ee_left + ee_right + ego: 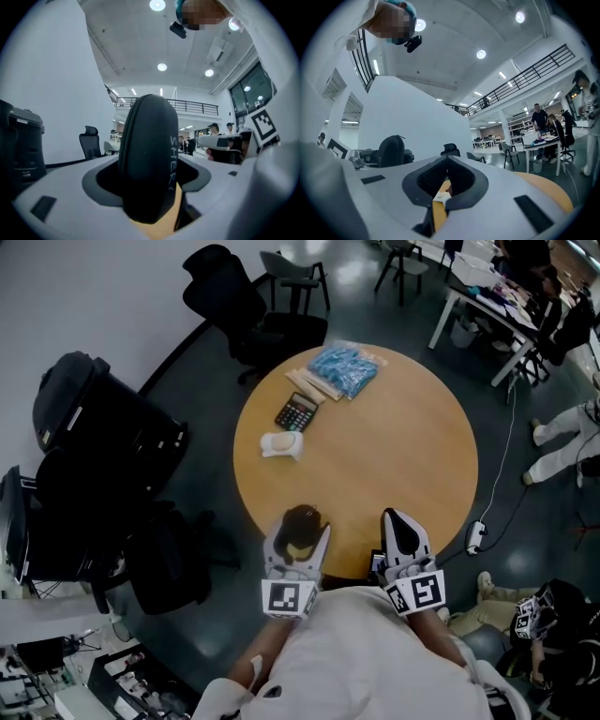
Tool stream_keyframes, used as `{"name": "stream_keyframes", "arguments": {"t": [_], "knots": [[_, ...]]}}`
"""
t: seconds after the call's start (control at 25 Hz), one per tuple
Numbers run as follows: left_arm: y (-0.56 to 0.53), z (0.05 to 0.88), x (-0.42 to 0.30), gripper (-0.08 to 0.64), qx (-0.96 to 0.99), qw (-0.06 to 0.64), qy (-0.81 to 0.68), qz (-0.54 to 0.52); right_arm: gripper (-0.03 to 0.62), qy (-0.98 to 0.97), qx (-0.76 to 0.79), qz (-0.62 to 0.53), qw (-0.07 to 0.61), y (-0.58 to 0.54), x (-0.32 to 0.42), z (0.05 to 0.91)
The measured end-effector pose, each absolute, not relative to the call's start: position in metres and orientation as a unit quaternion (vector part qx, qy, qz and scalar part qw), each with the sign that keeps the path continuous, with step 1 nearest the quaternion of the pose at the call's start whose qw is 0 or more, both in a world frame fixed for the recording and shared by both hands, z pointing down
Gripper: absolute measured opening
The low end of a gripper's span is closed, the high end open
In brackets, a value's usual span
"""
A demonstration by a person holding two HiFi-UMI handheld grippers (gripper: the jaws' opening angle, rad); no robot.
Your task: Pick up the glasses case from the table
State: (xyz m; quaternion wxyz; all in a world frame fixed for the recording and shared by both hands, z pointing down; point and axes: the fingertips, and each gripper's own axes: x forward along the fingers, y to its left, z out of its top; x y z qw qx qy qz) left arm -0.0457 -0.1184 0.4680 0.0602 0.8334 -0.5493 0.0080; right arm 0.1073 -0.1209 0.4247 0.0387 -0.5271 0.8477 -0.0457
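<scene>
Seen from overhead, a round wooden tabletop (403, 437) fills the middle of the picture, and I am working at its near edge. The glasses case (147, 154) sits at about 6 o'clock on that edge, clamped between the fingers of my left gripper (298, 538). It is a dark, rounded oval shell standing on its narrow side, with pale lettering down one face. I cannot tell whether it has cleared the wood. My right gripper (398, 521) rests just beside it at 5 o'clock, its fingers closed together on nothing. Well apart, toward 11 o'clock, lie a calculator (296, 412) and a small white object (281, 443). A blue packet (345, 368) lies at 12 o'clock. I judge the case light and stiff, likely a hard shell that will not crush. Its smooth curved sides could let it slide or twist out, so the hold belongs across the broad middle, as it is now, rather than near a tapering end.
</scene>
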Motion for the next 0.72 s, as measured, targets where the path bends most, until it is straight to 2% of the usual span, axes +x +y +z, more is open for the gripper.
{"name": "stream_keyframes", "arguments": {"t": [0.72], "knots": [[-0.128,0.475,-0.046,0.324,0.823,0.082,-0.562,0.009,0.015,0.841,-0.538,-0.050,0.013,-0.132,0.113,0.435]]}}
